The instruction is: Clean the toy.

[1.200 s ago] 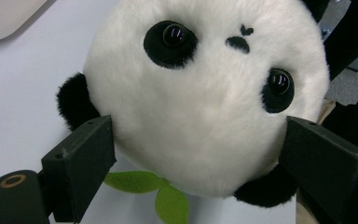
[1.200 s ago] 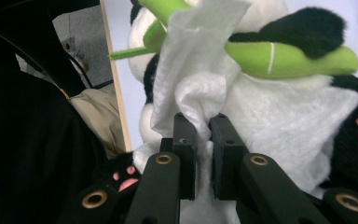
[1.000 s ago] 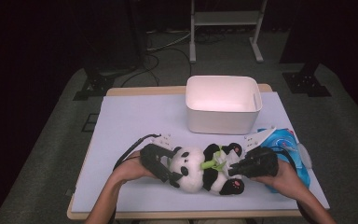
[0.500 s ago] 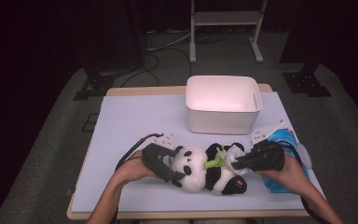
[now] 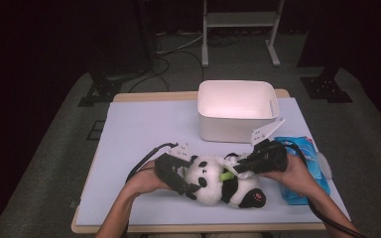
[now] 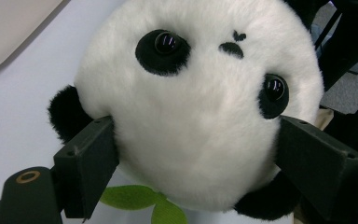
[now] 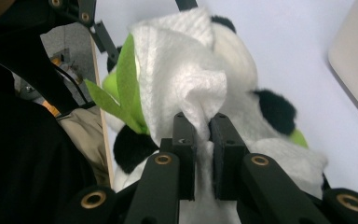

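Observation:
A black-and-white panda plush (image 5: pixel 213 191) with a green leaf (image 5: pixel 224 175) lies on its back near the table's front edge. My left gripper (image 5: pixel 188 179) clasps its head from the left; in the left gripper view both jaws of my left gripper (image 6: pixel 198 135) press into the sides of the panda's head (image 6: pixel 200 93). My right gripper (image 5: pixel 239 168) reaches in from the right over the panda's chest. In the right gripper view my right gripper (image 7: pixel 203 123) is shut on a crumpled white wipe (image 7: pixel 177 70) lying against the panda (image 7: pixel 270 112).
A white bin (image 5: pixel 238 116) stands behind the panda at the table's middle back. A blue wipes pack (image 5: pixel 305 153) lies under the right hand. The light table top (image 5: pixel 139 134) has free room at the left; its front edge is close to the panda.
My right gripper has risen a little with the wipe and shifted across the panda's chest. The left gripper has kept its hold on the head.

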A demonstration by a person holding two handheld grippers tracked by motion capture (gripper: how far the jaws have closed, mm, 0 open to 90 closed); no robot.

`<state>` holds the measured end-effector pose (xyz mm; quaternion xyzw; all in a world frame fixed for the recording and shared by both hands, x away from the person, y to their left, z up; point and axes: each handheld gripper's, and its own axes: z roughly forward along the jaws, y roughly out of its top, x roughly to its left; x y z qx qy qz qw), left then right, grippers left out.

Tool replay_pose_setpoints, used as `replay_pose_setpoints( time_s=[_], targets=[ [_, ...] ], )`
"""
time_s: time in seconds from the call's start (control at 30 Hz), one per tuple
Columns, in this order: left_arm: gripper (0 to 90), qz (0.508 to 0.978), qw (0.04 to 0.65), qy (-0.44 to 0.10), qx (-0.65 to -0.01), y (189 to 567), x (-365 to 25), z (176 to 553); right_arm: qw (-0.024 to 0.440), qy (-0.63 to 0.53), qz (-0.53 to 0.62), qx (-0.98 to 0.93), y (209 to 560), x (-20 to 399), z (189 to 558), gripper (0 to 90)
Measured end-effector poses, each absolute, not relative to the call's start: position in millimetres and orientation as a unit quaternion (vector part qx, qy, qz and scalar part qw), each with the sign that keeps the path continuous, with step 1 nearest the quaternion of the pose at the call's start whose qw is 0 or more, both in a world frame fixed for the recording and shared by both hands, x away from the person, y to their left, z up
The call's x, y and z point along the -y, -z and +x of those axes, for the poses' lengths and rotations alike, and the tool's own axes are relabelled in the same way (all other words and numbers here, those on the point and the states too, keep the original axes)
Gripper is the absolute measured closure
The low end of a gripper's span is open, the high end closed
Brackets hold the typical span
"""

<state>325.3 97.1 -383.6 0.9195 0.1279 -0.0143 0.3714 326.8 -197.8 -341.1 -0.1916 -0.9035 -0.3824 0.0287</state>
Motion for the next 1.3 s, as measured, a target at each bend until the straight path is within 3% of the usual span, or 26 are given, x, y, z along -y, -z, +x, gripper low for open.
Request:
replay_pose_setpoints(
  time_s=[0.97,1.3],
  targets=[
    [14.5,0.927,0.357,0.013,-0.115,385,-81,325,0.035,0.365,-0.144,0.919,334,149,333,81.6],
    [14.4,0.924,0.363,0.016,-0.119,390,-85,325,0.033,0.345,-0.154,0.925,343,158,330,81.7]
  ],
)
